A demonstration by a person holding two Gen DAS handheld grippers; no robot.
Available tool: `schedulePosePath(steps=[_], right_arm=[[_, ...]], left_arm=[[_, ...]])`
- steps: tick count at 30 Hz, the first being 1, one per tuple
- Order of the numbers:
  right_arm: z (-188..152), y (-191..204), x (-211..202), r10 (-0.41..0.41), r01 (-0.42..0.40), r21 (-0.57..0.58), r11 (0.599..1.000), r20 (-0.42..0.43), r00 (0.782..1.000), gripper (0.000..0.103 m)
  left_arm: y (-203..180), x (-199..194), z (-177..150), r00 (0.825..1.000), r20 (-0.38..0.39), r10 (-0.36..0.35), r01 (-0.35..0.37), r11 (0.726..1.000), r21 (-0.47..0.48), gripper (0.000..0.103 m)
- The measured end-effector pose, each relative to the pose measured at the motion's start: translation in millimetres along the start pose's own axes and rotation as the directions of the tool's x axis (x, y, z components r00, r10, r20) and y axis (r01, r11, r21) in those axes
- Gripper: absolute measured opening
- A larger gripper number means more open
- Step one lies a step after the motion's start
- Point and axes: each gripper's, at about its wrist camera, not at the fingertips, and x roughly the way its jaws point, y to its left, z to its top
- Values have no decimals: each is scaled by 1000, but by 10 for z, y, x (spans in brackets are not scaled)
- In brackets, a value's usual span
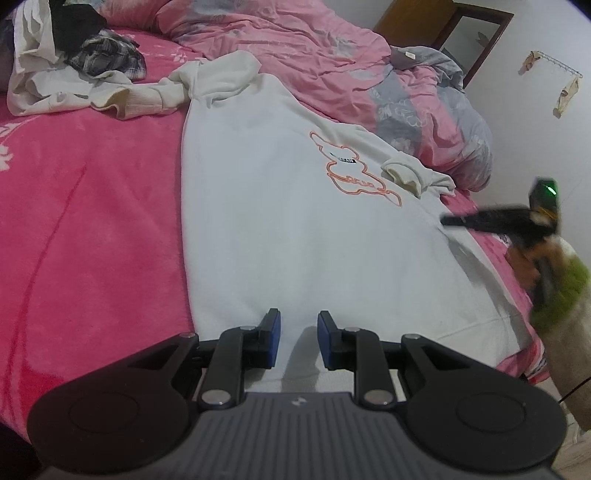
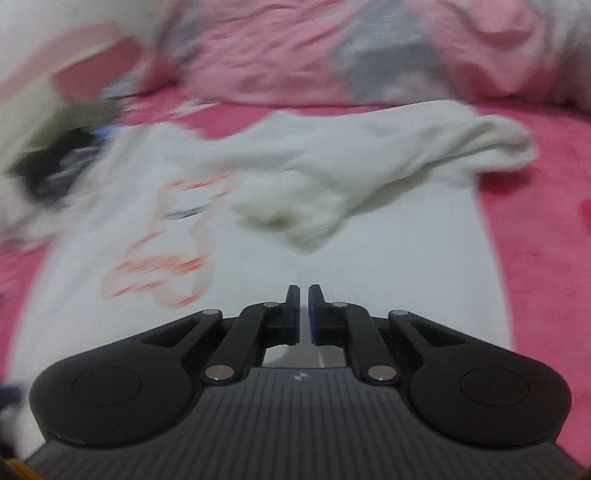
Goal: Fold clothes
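Observation:
A white sweatshirt [image 1: 295, 221] with an orange outline print [image 1: 354, 173] lies flat on the pink bed [image 1: 92, 221]. My left gripper [image 1: 299, 336] hovers open over its near hem, nothing between the blue pads. One sleeve [image 1: 413, 173] is folded onto the chest at the right; the other [image 1: 155, 96] trails off to the far left. My right gripper [image 1: 448, 220], blurred, is at the shirt's right edge, held by a hand in a green and white sleeve. In the right wrist view the right gripper [image 2: 303, 295] is shut above the shirt body [image 2: 388, 277], short of the folded sleeve [image 2: 369, 166].
A heap of white, black and plaid clothes [image 1: 74, 55] sits at the far left of the bed. A crumpled pink and grey duvet [image 1: 332, 55] runs along the far side. A wooden frame [image 1: 443, 29] and a wall rack [image 1: 554, 74] stand beyond.

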Motion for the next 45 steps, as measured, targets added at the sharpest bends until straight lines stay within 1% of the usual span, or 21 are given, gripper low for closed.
schedulePosePath(steps=[2, 3, 6, 7, 8, 13, 14, 16, 18, 20, 23, 24, 27, 28, 31, 33, 35, 38, 40, 43, 45], right_arm=[[-204, 57, -114, 88, -89, -28, 996, -53, 995, 2], [-291, -5, -173, 97, -97, -11, 995, -54, 994, 0], [-494, -349, -348, 46, -45, 98, 994, 2, 999, 0], [-534, -331, -397, 58, -59, 103, 993, 13, 998, 0], [-574, -313, -447, 70, -72, 109, 991, 24, 997, 6], [-775, -223, -695, 130, -140, 135, 981, 82, 988, 5], [-836, -189, -694, 133, -141, 125, 982, 71, 989, 3], [-1011, -261, -664, 79, -85, 118, 989, 61, 995, 0], [-1196, -651, -878, 24, -67, 290, 955, 149, 989, 0], [-1396, -926, -1173, -101, 4, 424, 906, 207, 973, 0], [-1630, -923, -1524, -285, 164, 458, 874, 210, 935, 5], [-1705, -874, -1622, -299, 170, 463, 870, 221, 928, 5], [-1913, -574, -1822, -189, 43, 427, 903, 305, 933, 5], [-1967, -449, -1863, -142, 0, 397, 918, 328, 934, 6], [-2069, -46, -1813, 39, -151, 323, 934, 329, 943, 9], [-2114, 157, -1632, 174, -272, 325, 906, 300, 938, 12], [-2171, 317, -1438, 280, -365, 356, 860, 269, 922, 16], [-2194, 492, -1111, 351, -407, 396, 823, 210, 913, 18], [-2197, 547, -989, 366, -416, 423, 805, 196, 910, 18], [-2200, 600, -862, 377, -421, 463, 780, 189, 907, 18], [-2202, 636, -777, 385, -424, 490, 762, 184, 904, 18]], left_arm=[[6, 3, -7, 1000, 3, -2, 2, 1000, -3, 23], [11, 3, -4, 1000, 2, -4, 4, 1000, -5, 23], [4, 0, 10, 1000, -5, -1, 1, 1000, -5, 23], [-4, 0, 8, 1000, -5, 3, -3, 1000, -3, 23], [-12, 0, 7, 1000, -4, 7, -7, 1000, -2, 23], [-53, -1, -2, 1000, -2, 28, -28, 1000, 4, 23], [-61, -1, -4, 999, -2, 32, -32, 999, 5, 23], [-70, -14, -9, 999, -2, 39, -39, 999, 13, 23], [-96, -38, -20, 999, 3, 50, -50, 998, 29, 23], [-163, -83, -43, 997, 15, 70, -70, 996, 59, 24], [-262, -151, -79, 995, 35, 98, -101, 989, 104, 29], [-296, -173, -91, 993, 43, 107, -111, 987, 119, 34], [-443, -248, -147, 989, 68, 128, -139, 972, 191, 42], [-552, -282, -192, 989, 81, 126, -143, 958, 250, 43], [-939, -334, -398, 992, 91, 84, -116, 884, 453, 48], [-1180, -295, -569, 996, 72, 57, -88, 818, 568, 50], [-1377, -215, -732, 997, 53, 51, -73, 752, 655, 50], [-1576, -82, -933, 997, 50, 52, -72, 669, 740, 50], [-1652, -6, -1015, 997, 54, 59, -79, 627, 775, 50], [-1718, 100, -1093, 995, 64, 71, -94, 579, 810, 49], [-1732, 140, -1119, 995, 71, 72, -100, 568, 817, 47]])
